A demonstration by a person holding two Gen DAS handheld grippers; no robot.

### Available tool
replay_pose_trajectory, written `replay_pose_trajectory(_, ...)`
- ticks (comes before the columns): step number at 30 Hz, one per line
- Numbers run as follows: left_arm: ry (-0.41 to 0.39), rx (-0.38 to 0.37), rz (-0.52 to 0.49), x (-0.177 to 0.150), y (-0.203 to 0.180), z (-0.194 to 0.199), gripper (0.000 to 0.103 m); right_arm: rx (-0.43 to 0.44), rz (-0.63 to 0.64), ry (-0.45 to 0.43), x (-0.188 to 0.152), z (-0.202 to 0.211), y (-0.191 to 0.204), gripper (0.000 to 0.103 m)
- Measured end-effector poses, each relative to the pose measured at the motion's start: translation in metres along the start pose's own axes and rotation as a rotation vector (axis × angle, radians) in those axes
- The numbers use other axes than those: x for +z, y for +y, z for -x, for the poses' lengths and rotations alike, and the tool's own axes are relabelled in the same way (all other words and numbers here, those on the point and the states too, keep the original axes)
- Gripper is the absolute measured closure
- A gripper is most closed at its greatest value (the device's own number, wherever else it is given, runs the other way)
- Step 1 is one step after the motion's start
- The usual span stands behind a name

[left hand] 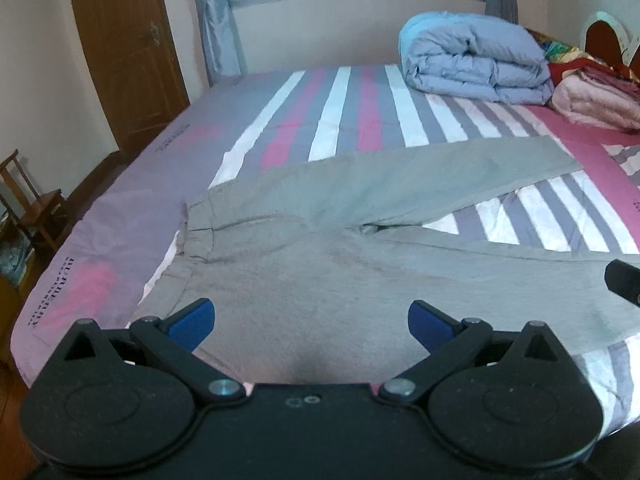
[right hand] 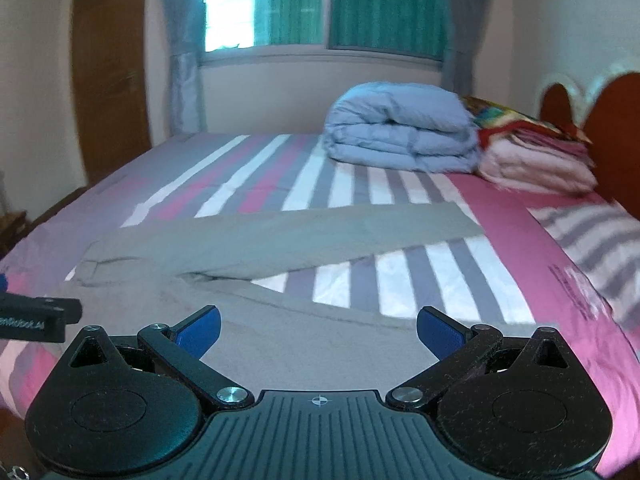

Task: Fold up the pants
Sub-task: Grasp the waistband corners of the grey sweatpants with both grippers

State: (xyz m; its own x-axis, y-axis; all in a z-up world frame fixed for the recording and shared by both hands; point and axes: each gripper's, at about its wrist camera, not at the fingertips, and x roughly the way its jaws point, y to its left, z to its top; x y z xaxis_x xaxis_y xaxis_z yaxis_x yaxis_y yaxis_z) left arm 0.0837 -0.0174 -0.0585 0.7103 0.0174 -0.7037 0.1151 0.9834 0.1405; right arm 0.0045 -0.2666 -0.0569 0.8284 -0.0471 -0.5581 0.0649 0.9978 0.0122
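Presently, starting at the far left of the left wrist view, we note a wooden chair [left hand: 30, 204] on the floor and a brown door [left hand: 128, 52] behind it, both clear of the bed [left hand: 120, 216], which is covered by a sheet striped in pink, grey and white. On the near half of that bed lie the grey pants [left hand: 304, 280], spread flat and unfolded: the waistband [left hand: 198, 228] is toward the left, and the two legs run to the right and part in a V, with striped sheet showing between them. We find the left gripper [left hand: 310, 322] hovering low over the seat area of the pants, its blue pads spread wide apart with nothing between them; we cannot tell whether they touch the cloth. Further right, the right gripper [right hand: 318, 330] stands over the nearer leg, likewise spread wide and grasping nothing, and a black part of the left tool shows at the left edge of the right wrist view. Beyond the pants, at the far right side of the bed, a folded light-blue duvet [left hand: 476, 64] sits just beside a stack of pink and red bedding [left hand: 596, 96], well apart from the pants. A red-brown headboard [right hand: 612, 132] closes the right edge, and a window [right hand: 320, 4] with green blinds and grey curtains is on the back wall. The right wrist view is somewhat blurred.
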Motion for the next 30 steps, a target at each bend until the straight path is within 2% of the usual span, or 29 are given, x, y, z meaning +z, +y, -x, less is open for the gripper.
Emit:
replay_pose_trajectory(9, 0.036, 0.072, -0.109, 0.042, 0.038, -0.086, 0.006, 0.125, 0.239, 0.009, 0.025, -0.087, 0.025, 0.0)
replay_pose_trajectory(16, 0.096, 0.082, -0.072, 0.084, 0.085, -0.164, 0.009, 0.249, 0.344, 0.087, 0.052, -0.18, 0.034, 0.0)
replay_pose_trajectory(19, 0.126, 0.097, -0.098, 0.101, 0.099, -0.2, 0.014, 0.29, 0.345, 0.128, 0.07, -0.226, 0.034, 0.0)
replay_pose_trajectory(20, 0.137, 0.098, -0.114, 0.106, 0.104, -0.212, 0.018, 0.299, 0.352, 0.138, 0.076, -0.239, 0.035, 0.0)
replay_pose_trajectory(21, 0.145, 0.105, -0.139, 0.111, 0.108, -0.226, 0.027, 0.312, 0.367, 0.147, 0.082, -0.256, 0.036, 0.0)
replay_pose_trajectory(23, 0.174, 0.095, -0.189, 0.12, 0.116, -0.25, 0.034, 0.335, 0.406, 0.158, 0.092, -0.29, 0.04, 0.0)
replay_pose_trajectory(25, 0.207, 0.077, -0.224, 0.127, 0.125, -0.273, 0.036, 0.363, 0.455, 0.17, 0.099, -0.317, 0.045, 0.0)
replay_pose_trajectory(30, 0.219, 0.034, -0.284, 0.143, 0.147, -0.32, 0.037, 0.431, 0.547, 0.238, 0.115, -0.397, 0.063, 0.0)
